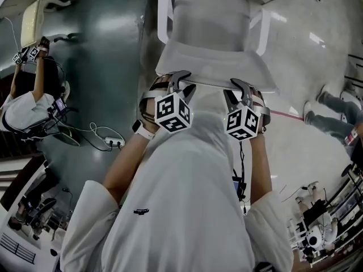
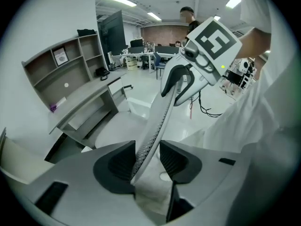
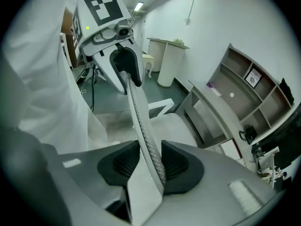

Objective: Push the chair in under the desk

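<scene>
A white office chair stands in front of me; in the head view its backrest (image 1: pixel 215 67) is below my hands and its armrests (image 1: pixel 164 16) flank the seat. My left gripper (image 1: pixel 178 85) and right gripper (image 1: pixel 243 90) both sit on the backrest's top edge, pointing steeply down. In the left gripper view, the backrest edge (image 2: pixel 160 121) runs between the open jaws of the left gripper (image 2: pixel 143 161), with a small gap at one pad. In the right gripper view, the right gripper (image 3: pixel 150 161) is closed on the backrest edge (image 3: pixel 140 121). Beyond the seat (image 2: pixel 117 131) stands the grey desk (image 2: pixel 87 102).
The desk carries an open shelf unit (image 2: pixel 66 65) against the wall. A white round cabinet (image 3: pixel 169 62) stands further along that wall. A power strip with cables (image 1: pixel 110 142) lies on the floor to the left, near another person (image 1: pixel 22 109). Someone's legs (image 1: pixel 334 115) are at the right.
</scene>
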A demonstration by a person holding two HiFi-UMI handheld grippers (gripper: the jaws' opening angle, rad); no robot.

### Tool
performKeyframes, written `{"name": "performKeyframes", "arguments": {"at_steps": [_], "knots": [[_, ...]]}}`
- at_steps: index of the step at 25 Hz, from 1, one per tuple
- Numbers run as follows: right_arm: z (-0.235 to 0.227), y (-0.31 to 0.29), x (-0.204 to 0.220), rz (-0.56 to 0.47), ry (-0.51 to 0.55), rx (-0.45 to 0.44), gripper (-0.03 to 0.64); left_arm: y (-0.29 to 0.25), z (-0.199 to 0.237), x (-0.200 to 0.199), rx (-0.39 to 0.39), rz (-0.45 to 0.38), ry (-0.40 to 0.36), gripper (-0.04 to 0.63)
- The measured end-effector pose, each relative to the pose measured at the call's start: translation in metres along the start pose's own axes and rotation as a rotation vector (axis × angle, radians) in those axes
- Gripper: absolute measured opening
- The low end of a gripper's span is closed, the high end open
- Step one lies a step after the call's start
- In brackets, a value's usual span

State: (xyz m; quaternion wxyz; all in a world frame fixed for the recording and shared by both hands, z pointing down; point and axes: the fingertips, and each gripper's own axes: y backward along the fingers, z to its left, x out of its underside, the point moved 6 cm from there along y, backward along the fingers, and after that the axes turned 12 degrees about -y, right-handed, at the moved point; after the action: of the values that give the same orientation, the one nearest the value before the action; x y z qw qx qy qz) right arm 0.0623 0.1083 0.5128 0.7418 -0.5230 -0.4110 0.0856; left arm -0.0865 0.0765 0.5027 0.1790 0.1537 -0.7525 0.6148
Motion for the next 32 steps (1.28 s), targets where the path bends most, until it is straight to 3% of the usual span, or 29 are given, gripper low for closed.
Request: {"name": "performKeyframes", "arguments": {"at_steps": [21, 32], "knots": [[-0.074, -0.029, -0.028, -0.058, -0.014, -0.01, 0.16, -0.029, 0.073, -0.016, -0.088, -0.003, 0.058, 0.172], [-0.116, -0.043, -0.038, -0.08, 0.033, 0.02, 0.158, -0.046, 0.119, -0.033, -0.033, 0.01, 0.038, 0.172]]}}
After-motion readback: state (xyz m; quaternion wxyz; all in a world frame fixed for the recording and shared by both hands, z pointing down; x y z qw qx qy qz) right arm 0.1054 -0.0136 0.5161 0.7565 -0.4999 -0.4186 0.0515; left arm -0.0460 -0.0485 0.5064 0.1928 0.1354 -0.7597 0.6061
